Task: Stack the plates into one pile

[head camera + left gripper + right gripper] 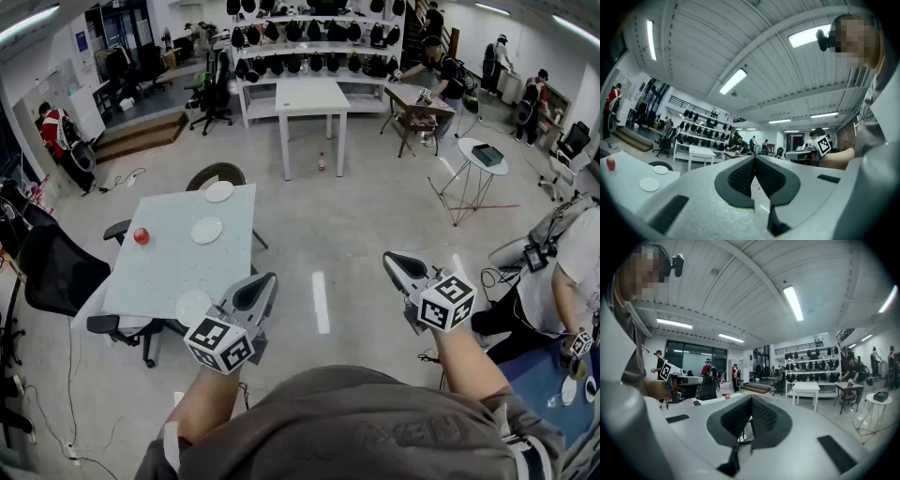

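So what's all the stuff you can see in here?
pale table: one, pale blue-grey, front left
plates: three, white, spread apart on the pale table
ball-like thing: one, red, near the pale table's left edge
white table: one, white, mid-room
bottle: one, colour unclear, floor between the white table's legs
round table: one, white, right, bearing a dark box
shelves: one rack, white, back wall, full of dark gear
left hand-held gripper: one, grey, shut, empty
right hand-held gripper: one, grey, shut, empty

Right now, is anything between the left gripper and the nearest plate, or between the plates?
Nothing visible. The left gripper, jaws shut, hangs beside the nearest plate; bare tabletop lies between it and the middle plate and far plate. The red object sits off left.
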